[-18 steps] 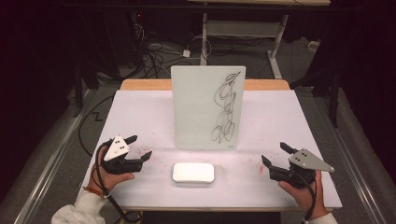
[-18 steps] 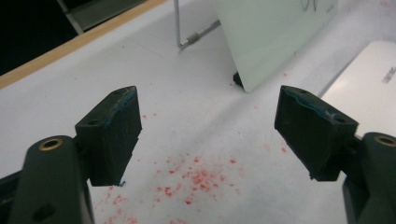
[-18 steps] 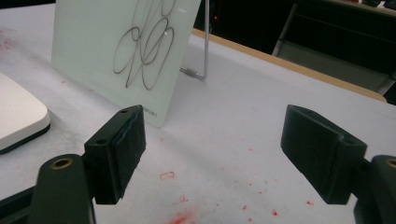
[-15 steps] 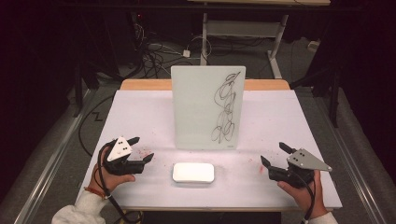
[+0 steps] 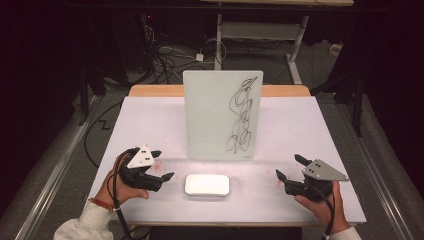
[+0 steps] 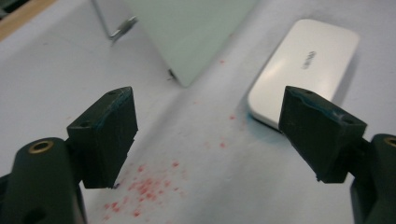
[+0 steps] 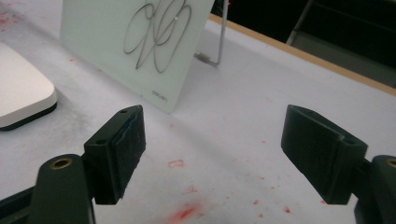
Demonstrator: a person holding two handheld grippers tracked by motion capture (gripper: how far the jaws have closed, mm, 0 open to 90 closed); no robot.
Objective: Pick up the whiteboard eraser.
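Note:
A pale glass board stands upright on a wire stand in the middle of the table, with a black scribble down its right half. In front of it lies a flat white rounded block. My left gripper is open, low over the table just left of the block, its jaws wide apart and nothing between them. The block lies beyond its right jaw. My right gripper is open near the front right; its jaws face the board's lower corner.
The white table top carries red specks in front of the board and by the right gripper. A wooden strip edges the far side. Cables and a metal frame lie on the dark floor behind.
My left gripper has shifted a little forward and right toward the white block. The right gripper has barely moved. Both stay open.

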